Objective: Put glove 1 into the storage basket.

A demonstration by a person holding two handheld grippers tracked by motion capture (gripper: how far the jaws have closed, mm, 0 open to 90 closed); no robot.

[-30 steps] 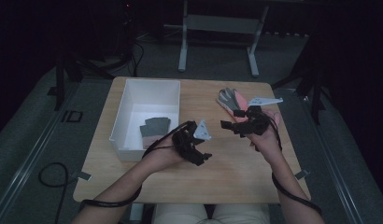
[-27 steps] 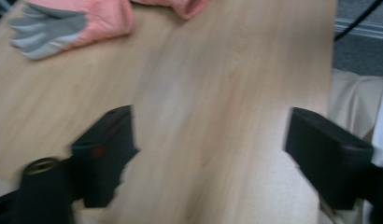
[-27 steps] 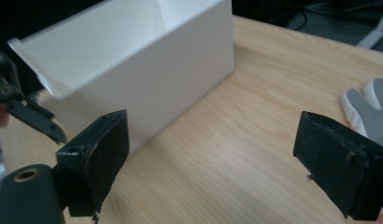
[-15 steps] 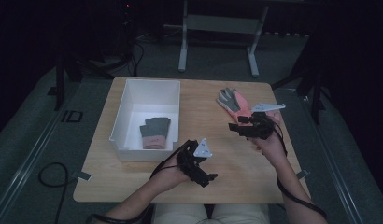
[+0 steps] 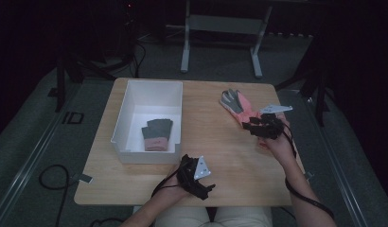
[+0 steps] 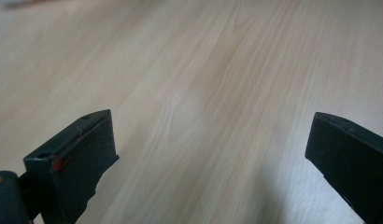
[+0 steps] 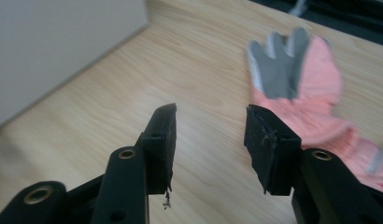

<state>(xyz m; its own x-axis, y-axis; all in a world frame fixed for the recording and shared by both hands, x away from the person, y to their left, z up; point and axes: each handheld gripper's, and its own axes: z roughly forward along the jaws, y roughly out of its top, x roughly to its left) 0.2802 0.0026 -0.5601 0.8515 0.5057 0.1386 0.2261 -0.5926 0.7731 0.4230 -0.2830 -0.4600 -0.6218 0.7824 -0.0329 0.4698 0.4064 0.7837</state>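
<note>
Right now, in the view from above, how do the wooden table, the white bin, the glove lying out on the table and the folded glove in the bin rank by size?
1. Table
2. White bin
3. Glove on the table
4. Folded glove in the bin

The two gloves look close in size, and the gripper hides part of the first, so their order is unsure.

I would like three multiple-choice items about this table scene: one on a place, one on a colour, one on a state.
1. Where does the folded glove lie?
A. in the white bin
B. on the floor
C. on a chair

2. What colours has the glove on the table?
A. blue and white
B. pink and grey
C. green

3. How stands the right gripper?
A. shut on the glove
B. shut on nothing
C. open, holding nothing

Key: 1 A, the high view shows it inside the bin walls. 2 B, pink fabric with grey palm. 3 C, wood shows between its fingers.
</note>
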